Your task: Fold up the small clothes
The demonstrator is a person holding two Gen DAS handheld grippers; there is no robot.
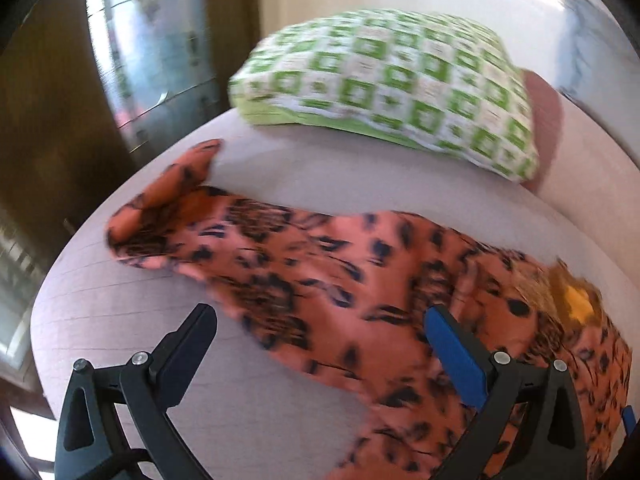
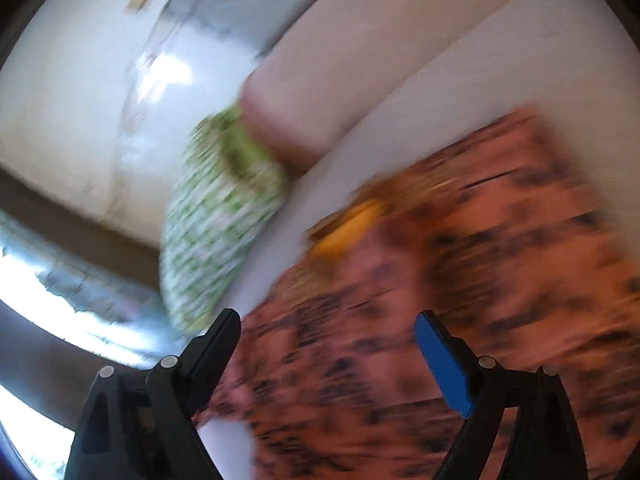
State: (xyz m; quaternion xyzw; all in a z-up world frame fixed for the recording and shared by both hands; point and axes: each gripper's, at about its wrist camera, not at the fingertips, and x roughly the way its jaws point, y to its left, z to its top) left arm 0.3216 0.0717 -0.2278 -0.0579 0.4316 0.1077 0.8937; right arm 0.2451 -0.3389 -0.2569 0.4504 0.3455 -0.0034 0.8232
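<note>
Spread across a pale sofa cushion (image 1: 280, 168): an orange, black-blotched garment (image 1: 360, 280), one sleeve flung toward the cushion's left edge, a yellow tag (image 1: 578, 304) showing at its neck. Behind, leaning on the backrest (image 2: 360, 60), a green-and-white checked pillow (image 1: 400, 80). Above the cloth, left hand-held gripper (image 1: 320, 320) spread wide, holding nothing. Right hand-held gripper (image 2: 328, 328) likewise agape over the blurred fabric.
</note>
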